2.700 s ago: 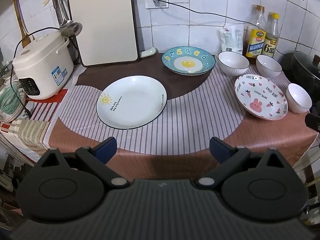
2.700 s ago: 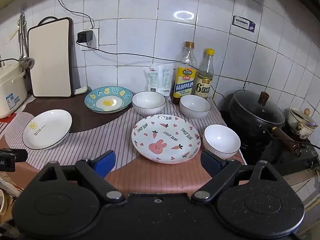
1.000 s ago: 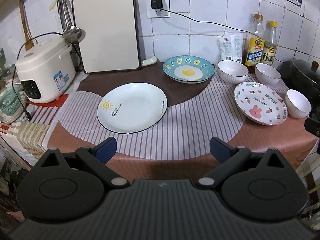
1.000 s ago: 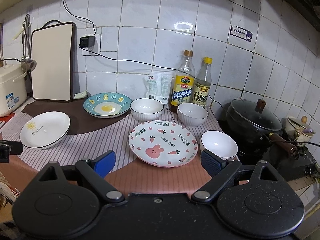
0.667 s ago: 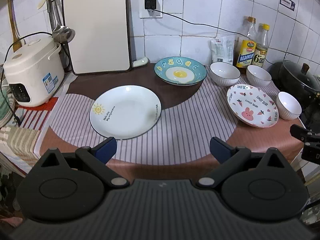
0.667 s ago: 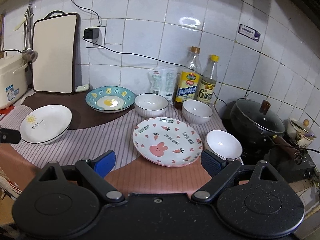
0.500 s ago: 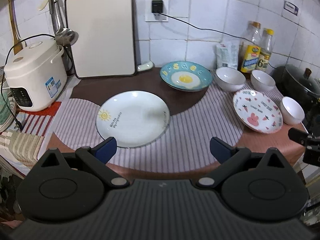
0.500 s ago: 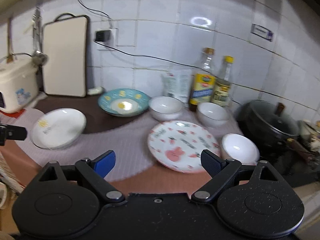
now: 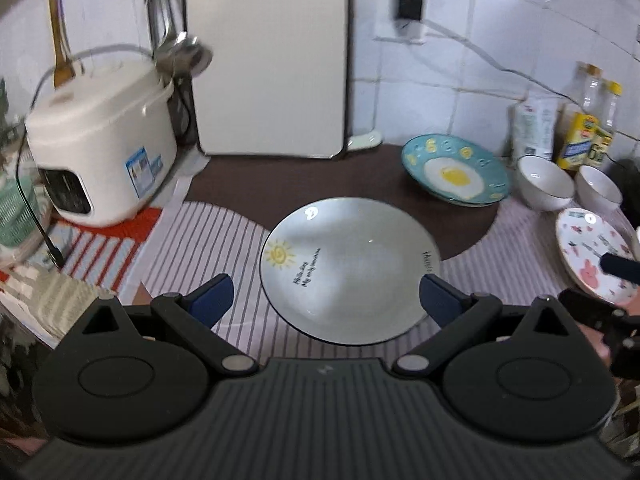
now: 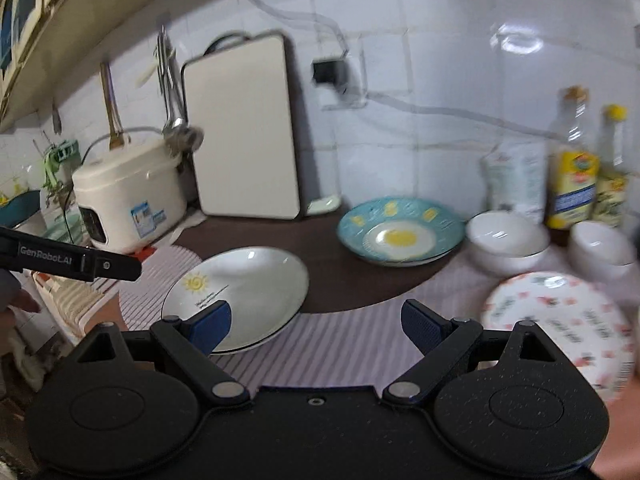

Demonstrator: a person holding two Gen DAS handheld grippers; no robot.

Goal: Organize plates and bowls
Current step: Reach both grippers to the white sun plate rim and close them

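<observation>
The left gripper (image 9: 323, 295) is hovering low over the counter with its blue-tipped fingers (image 9: 211, 297) spread wide apart and gripping nothing; the white sun-print plate (image 9: 350, 268) is lying between them at the centre of the left wrist frame, resting on the striped mat (image 9: 200, 240); the right gripper (image 10: 316, 320) is likewise standing open and empty, its left finger overlapping the near rim of that same plate in the lower left of its frame; the teal fried-egg plate (image 9: 456, 170) is sitting further back on the brown part of the cloth, right of centre; two white bowls (image 9: 545, 178) are standing side by side beyond it at the right edge, near the oil bottles (image 10: 574, 160); the pink bunny plate (image 10: 560, 324) is lying at the lower right, blurred; the rice cooker (image 9: 100, 152) and the upright cutting board (image 9: 266, 56) are occupying the upper left.
</observation>
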